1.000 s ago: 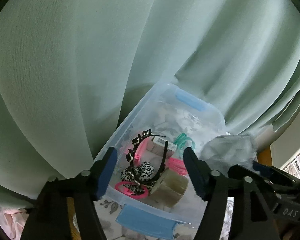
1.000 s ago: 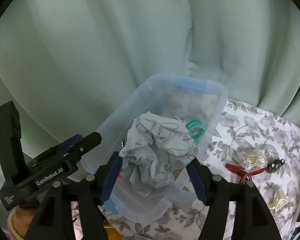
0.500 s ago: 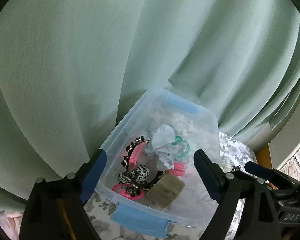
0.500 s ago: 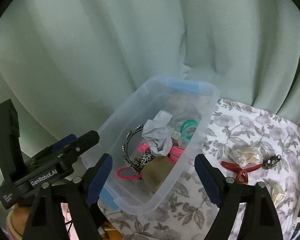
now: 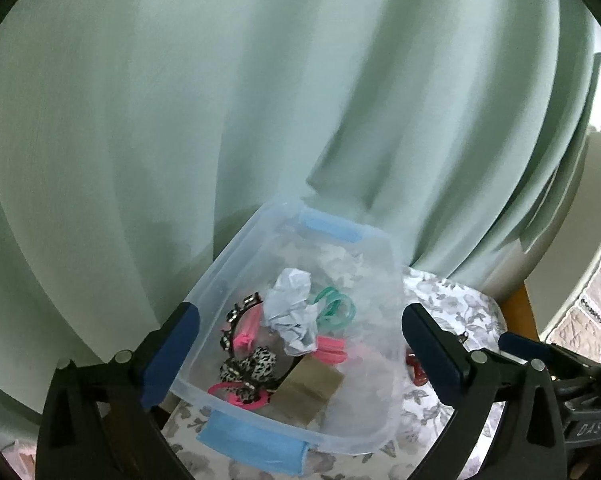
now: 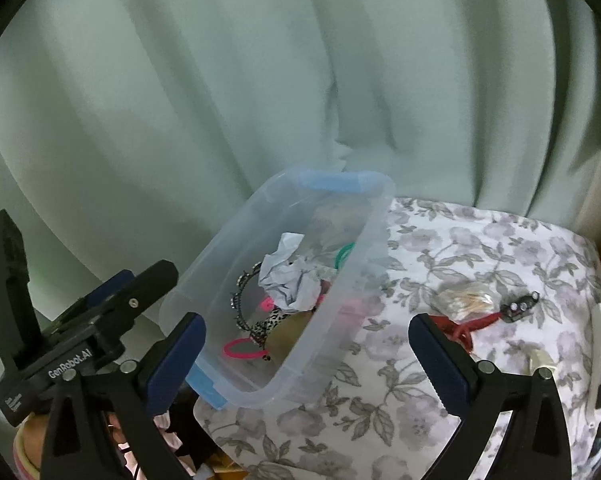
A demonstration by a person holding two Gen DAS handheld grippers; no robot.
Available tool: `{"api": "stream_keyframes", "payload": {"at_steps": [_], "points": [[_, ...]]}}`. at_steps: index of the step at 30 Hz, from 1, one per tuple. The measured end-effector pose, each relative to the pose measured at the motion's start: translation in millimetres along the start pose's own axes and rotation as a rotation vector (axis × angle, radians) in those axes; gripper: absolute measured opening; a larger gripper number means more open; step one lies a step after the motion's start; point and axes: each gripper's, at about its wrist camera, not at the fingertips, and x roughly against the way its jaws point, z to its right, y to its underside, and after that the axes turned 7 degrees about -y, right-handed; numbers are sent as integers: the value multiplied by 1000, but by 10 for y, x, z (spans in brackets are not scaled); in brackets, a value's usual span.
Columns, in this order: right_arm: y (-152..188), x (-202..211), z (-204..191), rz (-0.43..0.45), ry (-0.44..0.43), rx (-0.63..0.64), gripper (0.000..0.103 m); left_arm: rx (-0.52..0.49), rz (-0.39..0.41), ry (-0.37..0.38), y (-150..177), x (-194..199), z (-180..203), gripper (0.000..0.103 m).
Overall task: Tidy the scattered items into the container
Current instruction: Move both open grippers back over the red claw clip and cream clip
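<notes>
The left gripper (image 5: 300, 344) hangs above the bin (image 5: 380, 432) with its jaws spread wide and nothing between them; the right gripper (image 6: 306, 354) is just as wide open and just as empty, hovering over the near right side of the bin (image 6: 300, 368). The clear bin, with blue latches at both ends, sits on a floral cloth (image 6: 440, 264) hard against a pale green curtain (image 5: 260, 100). Inside it a crumpled grey wad (image 5: 292, 312) lies on top of the heap, touching a teal ring (image 5: 336, 308) to its right and a beaded black headband (image 5: 236, 320) to its left; below those are pink hair ties (image 5: 328, 350), a leopard-print scrunchie (image 5: 252, 366) and a brown tape roll (image 5: 312, 388) near the front wall. Out on the cloth, well right of the bin, lie a red clip (image 6: 472, 326), a small clear packet (image 6: 464, 298) of pale bits just behind it, and a small dark piece (image 6: 520, 306) with shiny studs, perhaps a hair clip, though it is too small to be sure; a pale item (image 6: 540, 360) lies nearer the right gripper's finger.
</notes>
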Motion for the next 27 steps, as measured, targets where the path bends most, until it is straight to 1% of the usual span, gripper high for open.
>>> {"api": "stream_keyframes", "payload": {"at_steps": [7, 11, 16, 19, 22, 27], "points": [[148, 268, 214, 55, 29, -50, 103, -38, 13, 55, 9, 58, 280, 101], [242, 445, 398, 102, 51, -96, 103, -83, 22, 100, 32, 90, 493, 101], [347, 692, 646, 170, 80, -149, 103, -128, 12, 147, 67, 111, 770, 101], [397, 830, 779, 203, 112, -162, 103, -155, 6, 175, 88, 123, 937, 101], [446, 974, 918, 234, 109, -184, 103, -182, 0, 204, 109, 135, 1103, 101], [556, 1210, 1181, 289, 128, -247, 103, -227, -35, 239, 207, 95, 1361, 101]]}}
